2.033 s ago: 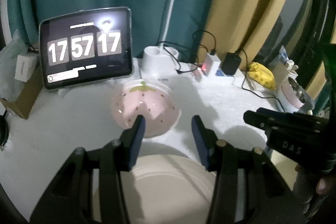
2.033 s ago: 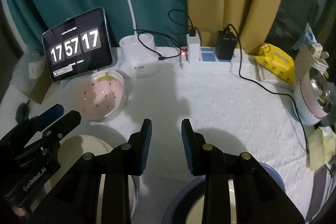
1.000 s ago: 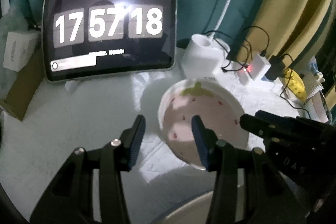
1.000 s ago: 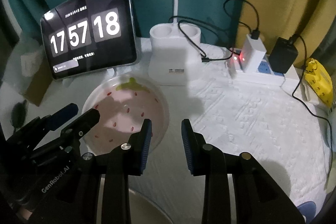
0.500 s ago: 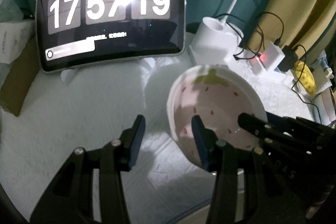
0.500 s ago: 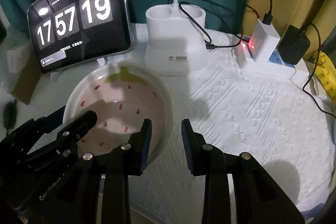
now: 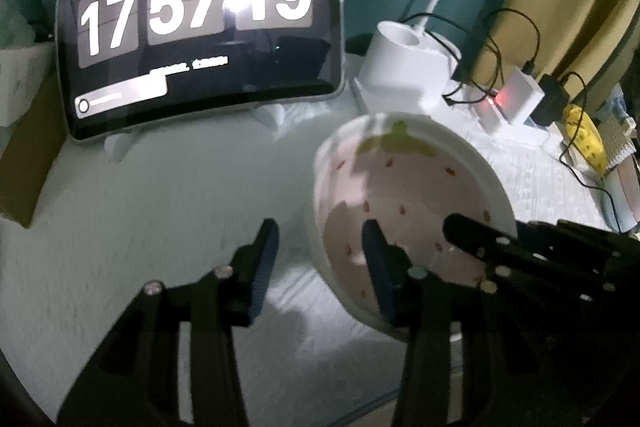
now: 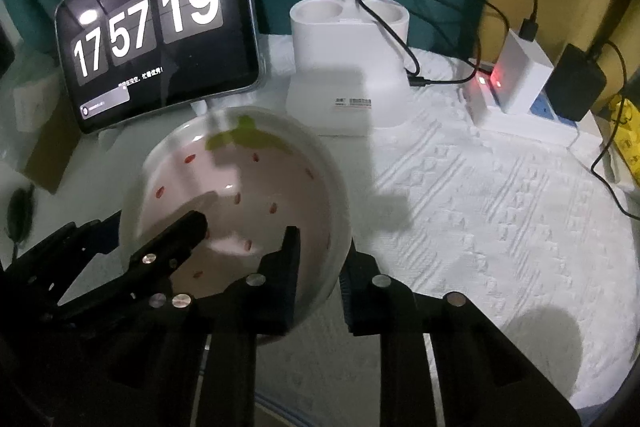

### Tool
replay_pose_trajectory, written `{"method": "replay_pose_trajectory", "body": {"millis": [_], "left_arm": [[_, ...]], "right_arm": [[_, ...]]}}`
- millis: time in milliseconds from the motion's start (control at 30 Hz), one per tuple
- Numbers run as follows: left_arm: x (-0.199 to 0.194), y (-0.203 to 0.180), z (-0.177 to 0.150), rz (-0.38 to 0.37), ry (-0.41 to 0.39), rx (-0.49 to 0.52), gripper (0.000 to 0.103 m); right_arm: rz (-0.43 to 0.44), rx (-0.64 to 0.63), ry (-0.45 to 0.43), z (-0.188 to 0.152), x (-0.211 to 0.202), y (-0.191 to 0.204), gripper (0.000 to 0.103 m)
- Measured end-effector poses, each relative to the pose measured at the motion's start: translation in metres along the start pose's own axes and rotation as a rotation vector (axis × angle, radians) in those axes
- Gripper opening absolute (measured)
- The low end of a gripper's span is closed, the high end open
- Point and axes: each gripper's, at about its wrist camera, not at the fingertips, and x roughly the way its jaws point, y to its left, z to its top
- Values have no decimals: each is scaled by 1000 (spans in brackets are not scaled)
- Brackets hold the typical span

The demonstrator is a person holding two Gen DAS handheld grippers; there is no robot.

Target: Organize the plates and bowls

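Observation:
A pink strawberry-pattern bowl with a white rim (image 7: 404, 187) (image 8: 248, 187) sits on the white cloth. My left gripper (image 7: 320, 247) is open and straddles the bowl's left rim: its right finger is inside the bowl, its left finger outside. My right gripper (image 8: 320, 259) is open and straddles the bowl's right rim, left finger inside, right finger outside. Each gripper shows in the other's view, the right one (image 7: 520, 251) over the bowl's right side and the left one (image 8: 160, 247) over its left side.
A tablet showing a clock (image 7: 200, 27) (image 8: 156, 43) stands behind the bowl. A white lamp base (image 8: 352, 67), a power strip with chargers and cables (image 8: 516, 83) and a yellow packet (image 7: 584, 139) line the back. A cardboard box (image 7: 20, 163) is at left.
Both grippers have moved forward from above the near plates to the strawberry bowl and have each come down over its rim. The bowl now looks slightly tilted.

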Motion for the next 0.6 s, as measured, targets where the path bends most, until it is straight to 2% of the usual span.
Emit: {"method": "replay_pose_trajectory", "body": {"millis": [100, 367, 600], "left_arm": [[-1, -5, 0, -16, -17, 30, 31], [-1, -9, -3, -19, -26, 29, 28], [-16, -9, -4, -26, -68, 40, 27]], "right_arm": [[1, -2, -4, -1, -1, 0, 18], [4, -17, -26, -4, -11, 4, 17], [5, -19, -64, -4, -29, 4, 17]]}}
